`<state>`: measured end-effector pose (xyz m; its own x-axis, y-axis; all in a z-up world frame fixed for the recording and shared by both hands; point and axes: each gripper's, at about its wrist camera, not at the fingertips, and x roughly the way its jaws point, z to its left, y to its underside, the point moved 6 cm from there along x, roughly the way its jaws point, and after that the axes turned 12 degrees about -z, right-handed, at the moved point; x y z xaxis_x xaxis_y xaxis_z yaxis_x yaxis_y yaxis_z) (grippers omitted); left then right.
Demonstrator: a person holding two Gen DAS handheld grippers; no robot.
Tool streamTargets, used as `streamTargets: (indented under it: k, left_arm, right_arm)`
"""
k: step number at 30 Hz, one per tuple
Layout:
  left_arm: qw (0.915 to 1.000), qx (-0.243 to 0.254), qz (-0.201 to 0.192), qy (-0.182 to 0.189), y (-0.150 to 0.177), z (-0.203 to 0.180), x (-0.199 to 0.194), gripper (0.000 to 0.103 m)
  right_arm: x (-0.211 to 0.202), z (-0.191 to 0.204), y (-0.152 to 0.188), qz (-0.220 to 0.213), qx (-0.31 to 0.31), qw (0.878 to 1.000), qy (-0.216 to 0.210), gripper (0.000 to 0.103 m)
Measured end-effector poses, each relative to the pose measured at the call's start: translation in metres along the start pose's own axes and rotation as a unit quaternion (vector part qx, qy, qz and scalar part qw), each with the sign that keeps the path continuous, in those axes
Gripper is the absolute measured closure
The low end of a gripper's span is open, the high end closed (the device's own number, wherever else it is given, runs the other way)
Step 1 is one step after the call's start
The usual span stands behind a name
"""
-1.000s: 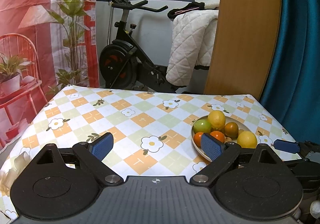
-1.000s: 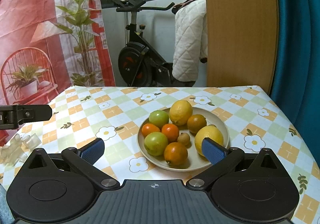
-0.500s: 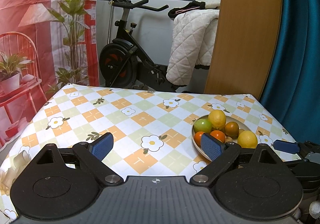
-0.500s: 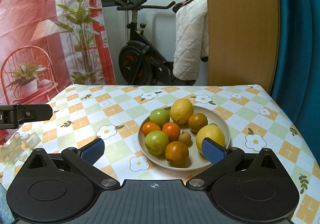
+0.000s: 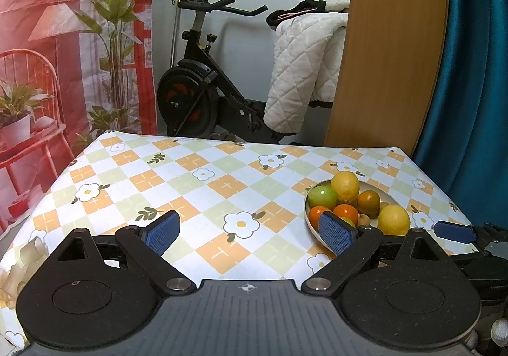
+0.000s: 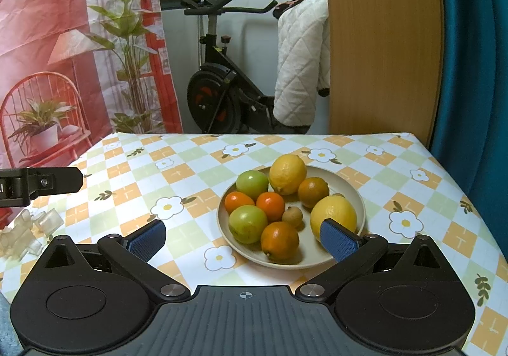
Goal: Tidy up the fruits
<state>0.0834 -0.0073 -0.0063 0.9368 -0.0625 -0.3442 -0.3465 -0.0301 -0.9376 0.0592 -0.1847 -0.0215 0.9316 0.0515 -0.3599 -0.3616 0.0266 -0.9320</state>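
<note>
Both empty, wide open: left gripper (image 5: 250, 230), right gripper (image 6: 243, 238). Plate (image 6: 360, 197) near surface's right edge; piled fruit may roll off if nudged.

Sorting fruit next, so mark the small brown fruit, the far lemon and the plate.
small brown fruit (image 6: 292, 216), right wrist view, middle of its skin.
far lemon (image 6: 287, 174), right wrist view, centre of its peel.
plate (image 6: 358, 194), right wrist view, bare right-hand rim.
</note>
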Motion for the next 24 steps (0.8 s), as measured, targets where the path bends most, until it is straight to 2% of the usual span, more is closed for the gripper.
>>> streamTargets:
  k: [24]
  left_arm:
    - [1.0, -0.005, 0.008, 0.001, 0.0047, -0.0002, 0.0053, 0.007]
  right_arm:
    - [0.0049, -0.0035, 0.0093, 0.005, 0.001, 1.0, 0.002, 0.001]
